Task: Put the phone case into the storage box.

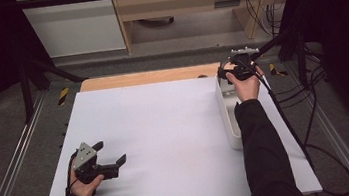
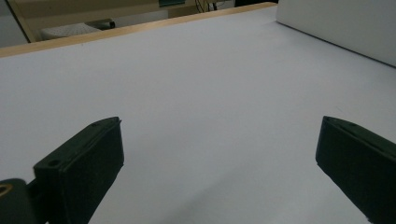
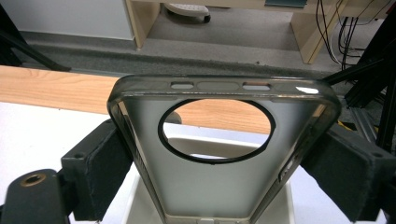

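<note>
The right gripper (image 3: 219, 163) clamped a phone case (image 3: 219, 186) by its sides above the tray (image 1: 229, 121) at the surface's far right edge, likely lifting it clear. The left gripper (image 1: 110, 154) rested apart, idle, near the left front corner.

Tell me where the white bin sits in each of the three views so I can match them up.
High view: white bin along the table's right edge, under the right gripper.
Left gripper view: its white wall, top right.
Right gripper view: bottom centre, behind the clamped phone case.
Shared landmark: wooden table strip.
</note>
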A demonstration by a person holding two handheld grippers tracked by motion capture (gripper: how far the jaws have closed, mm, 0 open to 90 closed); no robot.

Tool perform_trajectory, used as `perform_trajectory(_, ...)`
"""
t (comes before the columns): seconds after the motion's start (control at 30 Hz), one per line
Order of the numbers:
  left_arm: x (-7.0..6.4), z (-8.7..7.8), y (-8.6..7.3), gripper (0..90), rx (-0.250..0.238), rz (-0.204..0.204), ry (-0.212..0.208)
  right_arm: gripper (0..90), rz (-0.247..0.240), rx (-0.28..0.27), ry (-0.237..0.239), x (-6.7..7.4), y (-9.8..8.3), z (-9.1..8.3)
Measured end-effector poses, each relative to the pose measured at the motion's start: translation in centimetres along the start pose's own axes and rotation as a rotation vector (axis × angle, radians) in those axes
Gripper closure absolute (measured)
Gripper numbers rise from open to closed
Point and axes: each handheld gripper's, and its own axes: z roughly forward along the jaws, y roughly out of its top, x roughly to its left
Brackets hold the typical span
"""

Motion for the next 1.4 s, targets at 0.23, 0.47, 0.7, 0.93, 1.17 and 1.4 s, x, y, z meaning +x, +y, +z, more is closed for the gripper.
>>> perform_trajectory(0.23, -0.02, 0.0, -0.01, 0.7, 0.0, 0.001, -0.001, 12.1, -0.013, -0.001, -0.011, 0.21, -0.23, 0.36)
perform_trajectory(0.47, -0.04, 0.03, -0.01, 0.7, 0.0, 0.002, -0.001, 12.1, -0.016, -0.01, -0.018, 0.32, -0.37, 0.62)
perform_trajectory(0.7, -0.02, 0.0, -0.01, 0.7, 0.0, 0.002, 0.0, 12.0, -0.015, -0.013, -0.021, 0.36, -0.46, 0.8)
perform_trajectory(0.93, -0.03, 0.04, -0.02, 0.7, 0.0, 0.002, 0.0, 11.9, -0.019, -0.014, -0.024, 0.36, -0.57, 0.88)
perform_trajectory(1.17, -0.06, 0.07, -0.04, 0.7, 0.001, 0.004, 0.0, 11.5, -0.019, -0.012, -0.024, 0.43, -0.57, 0.84)
perform_trajectory(1.4, -0.06, 0.09, -0.05, 0.7, 0.003, 0.006, -0.002, 11.1, -0.018, -0.01, -0.021, 0.49, -0.56, 0.8)
